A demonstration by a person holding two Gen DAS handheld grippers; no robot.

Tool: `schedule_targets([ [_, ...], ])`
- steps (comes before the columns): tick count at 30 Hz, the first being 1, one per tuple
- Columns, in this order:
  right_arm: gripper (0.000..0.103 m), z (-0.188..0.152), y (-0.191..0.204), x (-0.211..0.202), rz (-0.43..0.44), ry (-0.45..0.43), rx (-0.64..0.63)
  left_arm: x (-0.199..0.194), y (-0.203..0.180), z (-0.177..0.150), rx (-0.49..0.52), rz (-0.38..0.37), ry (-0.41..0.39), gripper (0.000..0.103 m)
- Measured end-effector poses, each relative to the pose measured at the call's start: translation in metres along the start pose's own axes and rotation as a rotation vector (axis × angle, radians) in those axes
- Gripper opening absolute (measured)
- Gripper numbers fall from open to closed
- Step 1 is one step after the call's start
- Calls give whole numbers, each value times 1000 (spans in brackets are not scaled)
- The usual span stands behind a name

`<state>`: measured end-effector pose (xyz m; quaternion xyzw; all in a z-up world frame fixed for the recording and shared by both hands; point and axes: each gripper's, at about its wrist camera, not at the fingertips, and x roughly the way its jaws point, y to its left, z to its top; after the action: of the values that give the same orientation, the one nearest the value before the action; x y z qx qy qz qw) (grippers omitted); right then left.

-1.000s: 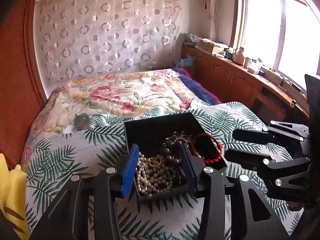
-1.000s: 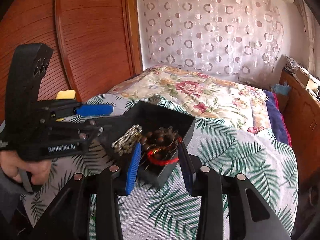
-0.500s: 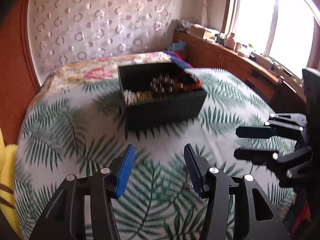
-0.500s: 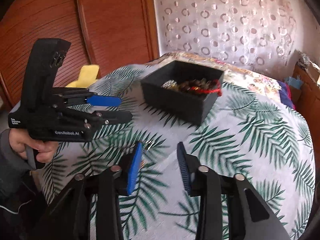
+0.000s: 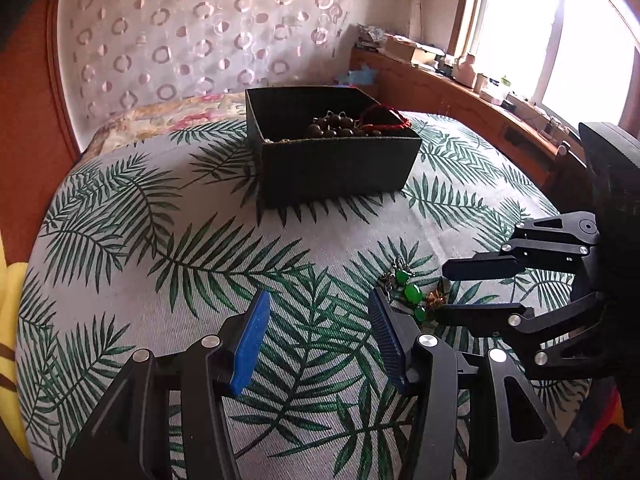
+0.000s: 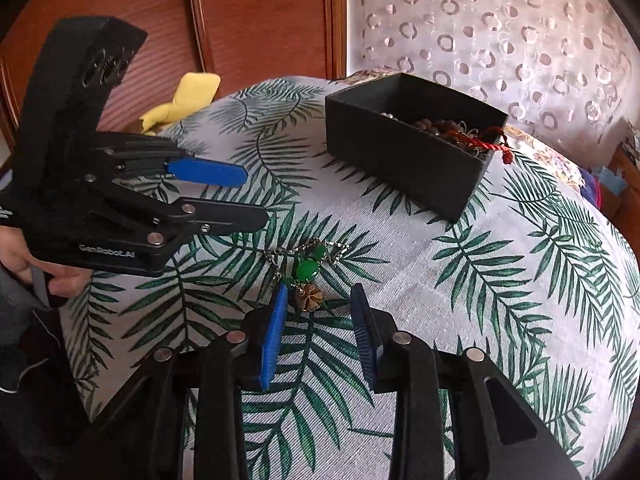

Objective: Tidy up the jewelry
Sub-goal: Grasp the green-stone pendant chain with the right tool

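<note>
A black open box [image 5: 340, 160] holds dark beads, pearls and a red cord bracelet [image 5: 384, 118]; it also shows in the right wrist view [image 6: 404, 160]. A green-stone necklace with a brown flower charm [image 6: 306, 276] lies on the leaf-print cloth, just ahead of my right gripper [image 6: 320, 304], which is open and empty. In the left wrist view the necklace [image 5: 410, 292] lies right of my left gripper [image 5: 318, 308], which is open and empty above the cloth. The right gripper [image 5: 468, 290] shows there too.
The leaf-print cloth [image 5: 200, 240] covers a rounded surface that drops off at its edges. A yellow cloth [image 6: 180, 100] lies at the far left. A wooden wardrobe [image 6: 240, 20] stands behind. A window ledge [image 5: 500, 100] with small items runs along the right.
Both grippers have pulled back from over the box and dropped low over the cloth. The green necklace has come into view just ahead of the right gripper.
</note>
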<state>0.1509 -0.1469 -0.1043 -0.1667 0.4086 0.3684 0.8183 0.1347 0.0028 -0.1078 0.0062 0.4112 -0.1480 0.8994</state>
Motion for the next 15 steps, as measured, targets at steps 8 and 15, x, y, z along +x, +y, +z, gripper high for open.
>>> schedule_targets([
  [8,15,-1,2,1,-20,-14,-12,2,-6,0,18,-6,14,49],
  [15,14,-6,-11,-10,-37,-38,25,4,-19,0,49,-26,27,34],
])
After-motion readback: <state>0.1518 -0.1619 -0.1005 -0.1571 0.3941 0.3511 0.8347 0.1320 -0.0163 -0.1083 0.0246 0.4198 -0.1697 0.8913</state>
